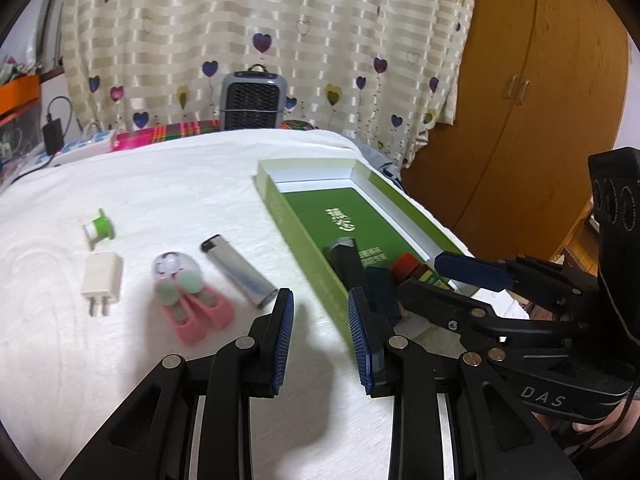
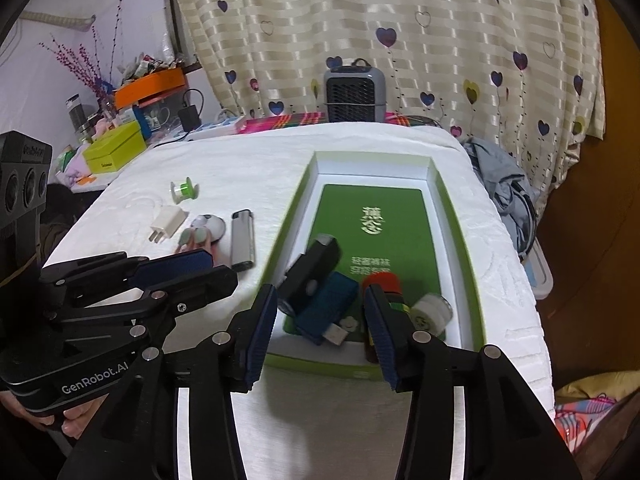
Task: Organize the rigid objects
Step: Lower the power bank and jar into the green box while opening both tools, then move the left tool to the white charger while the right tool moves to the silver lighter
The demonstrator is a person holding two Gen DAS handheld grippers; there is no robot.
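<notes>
green box [image 2: 456,216] near the bed's right edge holds four items — four remain on the white cover [image 1: 160,184], left gripper [image 1: 320,332] and right gripper [image 2: 320,328] both open, empty.

A white textured cloth [image 2: 248,168] covers the surface. Ahead-left of the right gripper [image 2: 320,328] lie a lighter [image 2: 243,240], white charger [image 2: 168,224], green spool [image 2: 184,190] and pink-footed toy [image 2: 206,232] — straight ahead, the green tray [image 2: 460,216].

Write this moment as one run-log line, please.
left gripper: open, empty | right gripper: open, empty | green box: holds several items | lighter: on cloth
</notes>
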